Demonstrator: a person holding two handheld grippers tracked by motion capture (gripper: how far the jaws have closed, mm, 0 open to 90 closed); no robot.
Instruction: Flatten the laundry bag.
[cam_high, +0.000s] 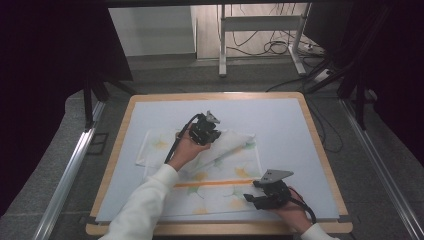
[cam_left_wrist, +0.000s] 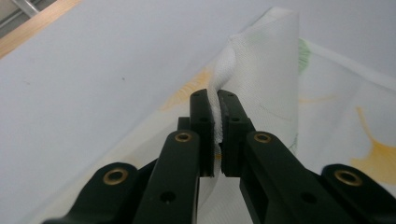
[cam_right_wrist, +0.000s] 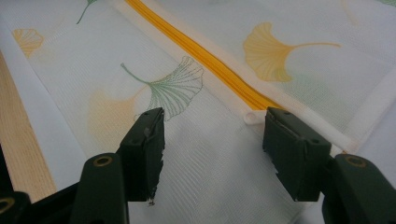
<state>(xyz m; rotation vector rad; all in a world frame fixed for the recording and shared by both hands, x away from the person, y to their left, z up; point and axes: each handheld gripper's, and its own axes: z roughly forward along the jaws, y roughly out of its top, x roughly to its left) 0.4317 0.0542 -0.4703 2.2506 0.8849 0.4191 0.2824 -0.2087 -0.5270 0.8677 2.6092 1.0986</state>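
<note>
Over the cloth (cam_high: 220, 182): left gripper (cam_left_wrist: 217, 126) pinching a lifted corner, apparently mid-fold. Near its orange stripe (cam_right_wrist: 219, 70): right gripper (cam_right_wrist: 212, 140) gaping wide, empty. Next, probably: carrying the corner across.

Mat (cam_high: 280, 120) bare beyond cloth (cam_high: 220, 185); passage open.

I see a wooden tabletop (cam_high: 117, 145) covered almost to its edges by a pale blue mat (cam_high: 285, 125). On the mat lies a white mesh bag (cam_high: 220, 192) printed with ginkgo leaves, spread from the middle toward the near edge.
</note>
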